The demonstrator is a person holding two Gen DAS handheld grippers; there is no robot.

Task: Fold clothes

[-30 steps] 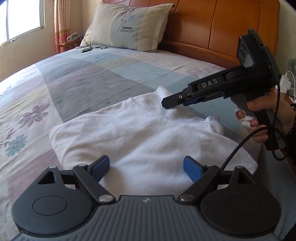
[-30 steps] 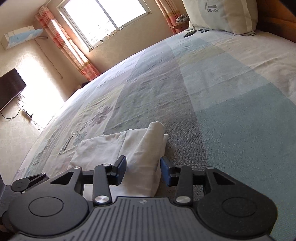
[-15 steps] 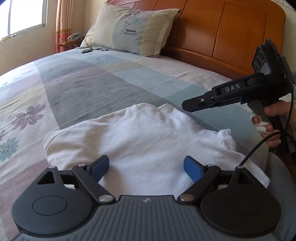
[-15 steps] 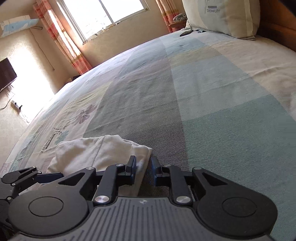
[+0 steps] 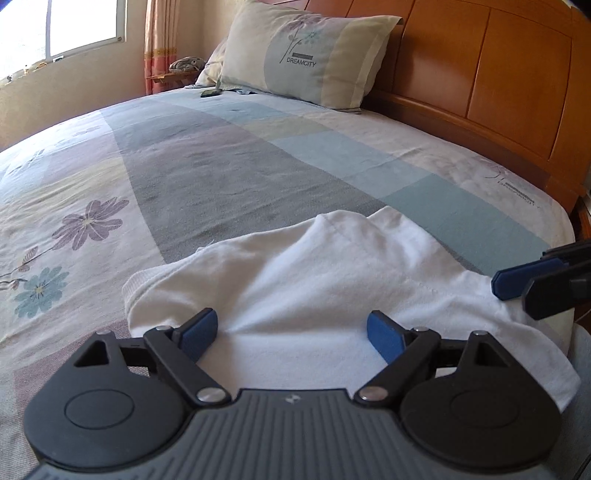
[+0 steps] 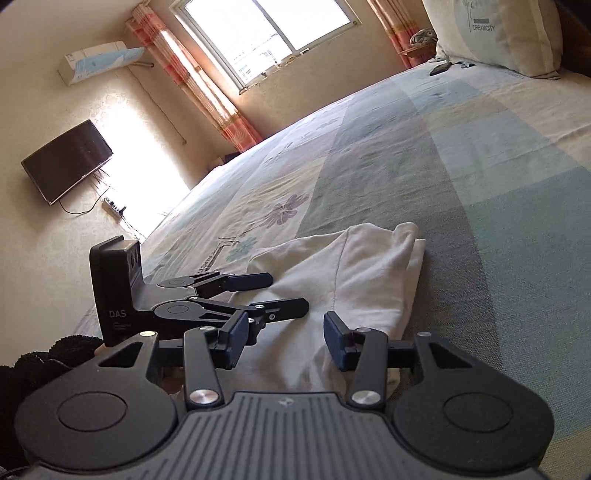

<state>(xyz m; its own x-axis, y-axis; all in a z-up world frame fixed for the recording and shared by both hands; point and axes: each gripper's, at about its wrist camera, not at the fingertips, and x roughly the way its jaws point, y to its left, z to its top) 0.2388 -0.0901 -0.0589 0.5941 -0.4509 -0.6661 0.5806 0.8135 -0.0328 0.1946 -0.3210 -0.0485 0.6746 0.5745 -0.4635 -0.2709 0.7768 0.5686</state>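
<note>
Folding: a white garment (image 5: pixel 325 295), partly folded, lies on the near part of the bed (image 5: pixel 229 166), its far edge humped up and rumpled, one layer lapped over another.
Garment, right wrist view: the same white cloth (image 6: pixel 354 280) shows a doubled, rolled edge on its far right side, lying on the grey band of the bedspread.
Left gripper (image 5: pixel 291 332): jaws wide apart over the near middle of the cloth; nothing is pinched between the blue pads, which sit just above or lightly on the fabric.
Right gripper (image 6: pixel 282 339): jaws have just been opening and now stand apart, cloth lying below and between them but not clamped; in the left wrist view its tips (image 5: pixel 532 288) reach in from the right, over the garment's right corner.
Step in hand: my reading is a release after a fold, both tools free, before the following fold.
Next move calls for: likely a fresh pinch on an edge or corner by each claw, taking every layer so the lapped part does not slide, then a level carry across.
Surroundings: pillow (image 5: pixel 310 59) and wooden headboard (image 5: pixel 480 88) beyond; window (image 6: pixel 258 33) and wall television (image 6: pixel 66 160) across the room.
</note>
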